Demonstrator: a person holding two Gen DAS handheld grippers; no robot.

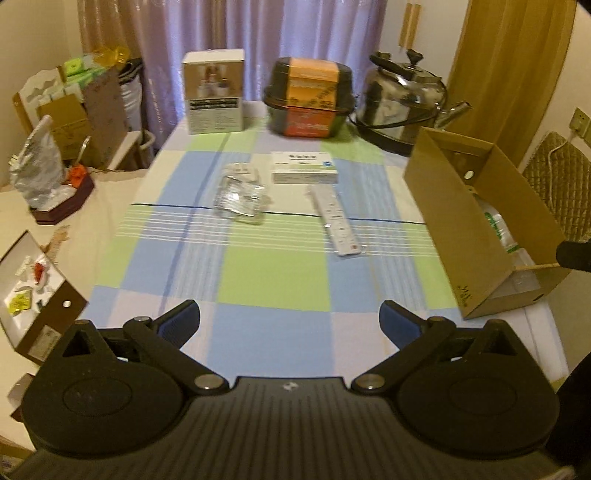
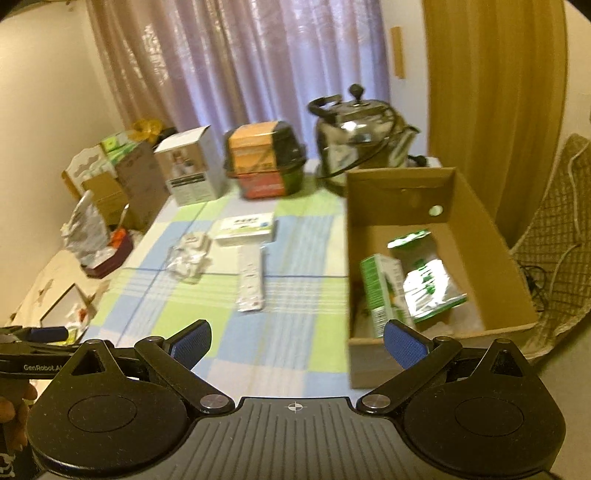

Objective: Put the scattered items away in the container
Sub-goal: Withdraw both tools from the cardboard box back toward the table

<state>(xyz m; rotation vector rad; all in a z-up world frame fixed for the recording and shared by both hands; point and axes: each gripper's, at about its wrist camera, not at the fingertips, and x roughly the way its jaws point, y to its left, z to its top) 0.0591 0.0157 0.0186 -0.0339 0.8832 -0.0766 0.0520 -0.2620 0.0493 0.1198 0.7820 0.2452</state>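
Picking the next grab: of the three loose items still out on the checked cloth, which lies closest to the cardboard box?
The white remote control, lying lengthwise just left of the cardboard box. The flat white medicine box sits behind it, and the crinkly clear packet lies further left.

Far edge of tabletop, under a blue-green-white checked cloth: white carton with product photo, upright at left; dark lidded pot in orange sleeve at centre; shiny steel kettle at right, spout pointing right. Behind: pale lilac curtain, ochre curtain to the right. Left of tabletop: stacked cardboard boxes, crumpled silver bag on dark red tray, open flat box of small bits nearer. Right: quilted chair back, wall socket.
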